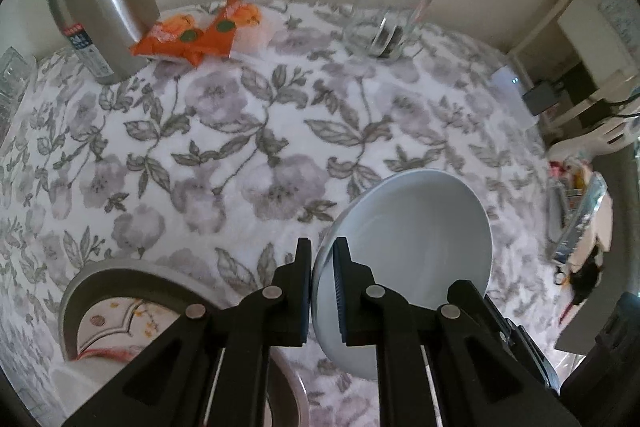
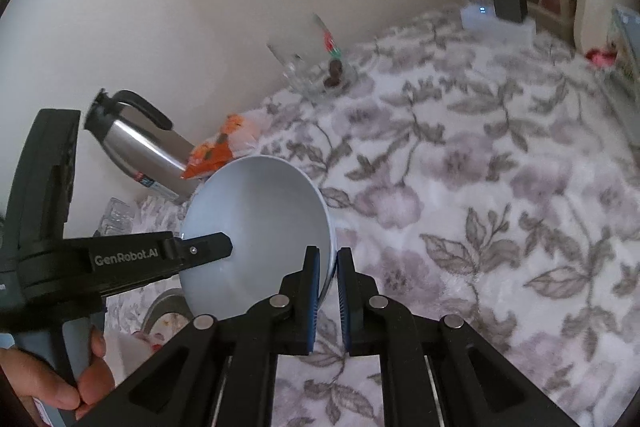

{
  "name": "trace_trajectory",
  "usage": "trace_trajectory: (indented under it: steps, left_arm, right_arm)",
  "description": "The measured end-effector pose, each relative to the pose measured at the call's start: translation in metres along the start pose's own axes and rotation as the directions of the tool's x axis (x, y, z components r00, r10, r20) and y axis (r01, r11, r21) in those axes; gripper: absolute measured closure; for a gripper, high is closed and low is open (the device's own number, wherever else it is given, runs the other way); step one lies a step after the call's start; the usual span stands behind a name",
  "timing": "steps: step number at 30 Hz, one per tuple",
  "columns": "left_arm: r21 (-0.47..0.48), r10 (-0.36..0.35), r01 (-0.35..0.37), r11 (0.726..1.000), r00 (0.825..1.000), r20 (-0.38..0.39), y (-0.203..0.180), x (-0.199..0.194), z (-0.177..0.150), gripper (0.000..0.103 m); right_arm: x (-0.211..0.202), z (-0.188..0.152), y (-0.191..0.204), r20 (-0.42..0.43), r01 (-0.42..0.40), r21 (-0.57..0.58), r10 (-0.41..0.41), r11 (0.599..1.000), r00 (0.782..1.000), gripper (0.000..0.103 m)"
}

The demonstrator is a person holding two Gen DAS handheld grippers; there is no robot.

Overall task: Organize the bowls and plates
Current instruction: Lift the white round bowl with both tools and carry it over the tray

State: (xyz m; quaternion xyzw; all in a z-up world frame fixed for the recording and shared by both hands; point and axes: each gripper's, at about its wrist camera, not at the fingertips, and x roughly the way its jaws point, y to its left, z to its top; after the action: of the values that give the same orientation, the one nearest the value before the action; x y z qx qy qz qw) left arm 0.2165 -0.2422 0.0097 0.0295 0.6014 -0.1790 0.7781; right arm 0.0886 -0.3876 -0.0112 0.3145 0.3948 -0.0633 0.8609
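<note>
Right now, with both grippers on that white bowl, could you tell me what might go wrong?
1. The left gripper and right gripper each pinch only the white bowl's thin rim; held tilted, it could slip.
2. The patterned plate lies just below; a dropped bowl might chip it.

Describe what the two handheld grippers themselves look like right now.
Both the left gripper and right gripper are matte black plastic linkages with round silver pivot pins and ribbed blue pads lining the jaws. The left one carries white "GenRobot.AI" lettering and a grey-blue handle held by a bare hand.
</note>
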Motion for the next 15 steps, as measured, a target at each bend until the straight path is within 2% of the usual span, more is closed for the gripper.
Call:
trace_trajectory:
  steps: [5, 9, 15]
  left_arm:
    - [0.01, -0.023, 0.022, 1.0, 0.997, 0.076, 0.007, -0.045, -0.009, 0.092]
    - [-0.016, -0.055, 0.058, 0.998, 0.99, 0.13, 0.022, -0.079, -0.023, 0.092]
    - [-0.061, -0.093, 0.105, 0.993, 0.98, 0.174, 0.05, -0.107, -0.048, 0.092]
  right_arm:
    - [-0.031, -0.002, 0.028, 0.043, -0.011, -0.035, 0.013, 0.999, 0.999, 0.093]
    - [-0.047, -0.011, 0.046, 0.058, -0.028, -0.052, 0.031, 0.998, 0.998, 0.093]
    - [-0.063, -0.031, 0.075, 0.063, -0.039, -0.117, 0.047, 0.992, 0.997, 0.093]
